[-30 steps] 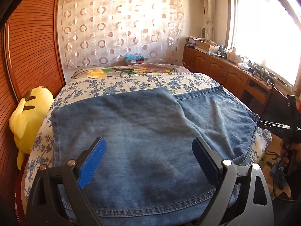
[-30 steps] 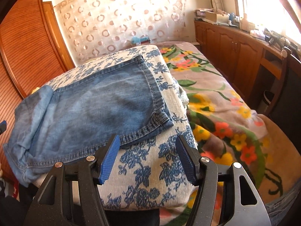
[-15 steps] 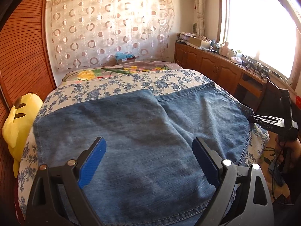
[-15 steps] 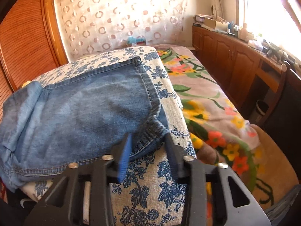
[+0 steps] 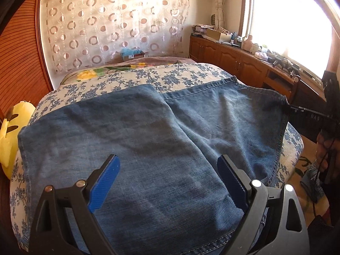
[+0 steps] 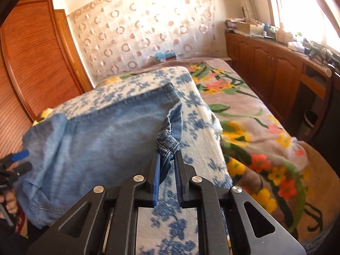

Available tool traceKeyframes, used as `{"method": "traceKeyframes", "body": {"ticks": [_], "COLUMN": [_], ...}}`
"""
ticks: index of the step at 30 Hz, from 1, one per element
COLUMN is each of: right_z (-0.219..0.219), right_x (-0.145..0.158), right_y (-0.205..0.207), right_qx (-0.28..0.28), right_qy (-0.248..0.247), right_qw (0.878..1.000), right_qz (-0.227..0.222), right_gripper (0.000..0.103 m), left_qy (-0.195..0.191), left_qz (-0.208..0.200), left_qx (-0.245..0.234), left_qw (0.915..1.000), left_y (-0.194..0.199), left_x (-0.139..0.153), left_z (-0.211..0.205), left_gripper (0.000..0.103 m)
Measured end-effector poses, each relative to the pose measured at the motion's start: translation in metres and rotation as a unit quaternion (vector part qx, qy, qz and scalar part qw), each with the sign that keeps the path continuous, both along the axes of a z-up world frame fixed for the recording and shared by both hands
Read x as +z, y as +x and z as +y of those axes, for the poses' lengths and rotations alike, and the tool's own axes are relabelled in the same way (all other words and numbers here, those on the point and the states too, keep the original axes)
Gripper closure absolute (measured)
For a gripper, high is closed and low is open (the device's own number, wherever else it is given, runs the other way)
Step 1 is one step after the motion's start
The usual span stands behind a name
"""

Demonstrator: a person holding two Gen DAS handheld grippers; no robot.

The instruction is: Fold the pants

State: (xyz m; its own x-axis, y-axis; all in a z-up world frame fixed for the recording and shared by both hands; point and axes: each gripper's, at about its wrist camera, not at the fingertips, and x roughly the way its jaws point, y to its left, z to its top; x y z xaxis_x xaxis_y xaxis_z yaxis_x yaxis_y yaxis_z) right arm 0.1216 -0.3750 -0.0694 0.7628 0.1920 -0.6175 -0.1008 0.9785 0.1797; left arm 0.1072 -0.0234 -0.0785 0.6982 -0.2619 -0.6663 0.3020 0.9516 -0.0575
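Fingers (image 6: 178, 170) just closed, pinching pants (image 6: 102, 140) hem (pinched corner bunched, hidden).

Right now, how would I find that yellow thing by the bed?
Start at the bed with the blue-flowered cover. At its left edge, against the slatted wooden wardrobe, sits a plush toy. It is the only bright yellow, black-marked thing there.

Your pants (image 5: 148, 144) are faded blue denim, spread flat across the blue-flowered cover of the bed (image 5: 174, 74), one part folded over the other with stitched hems showing. At the right end, one hem corner (image 6: 169, 142) is bunched and lifted off the cover.
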Motion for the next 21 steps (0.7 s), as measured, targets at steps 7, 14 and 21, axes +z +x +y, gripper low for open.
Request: {"method": "traceKeyframes", "body": {"ticks": [7,14,21], "right_z": [0.042,0.124,0.203], "right_x": [0.032,0.060,0.081], "right_y": [0.008,0.015,0.024], "right_qx": [0.065,0.163,0.241], "right_qy": [0.021,0.023,0.025], "right_qw": [0.997,0.985,0.968], "right_qz": [-0.027,-0.051,-0.068], "right_gripper": [0.093,0.093,0.093], "left_qy": [0.002,-0.006,-0.018], "left_qz": [-0.005,-0.016,-0.023], "left_qx": [0.012,0.044,0.086], "left_qw": [0.9999,0.9989,0.9959], "left_y": [-0.003,-0.011,-0.018], "left_x": [0.006,0.015,0.022], "left_z": [0.014,0.049,0.094], "left_gripper": [0.010,0.010,0.010]}}
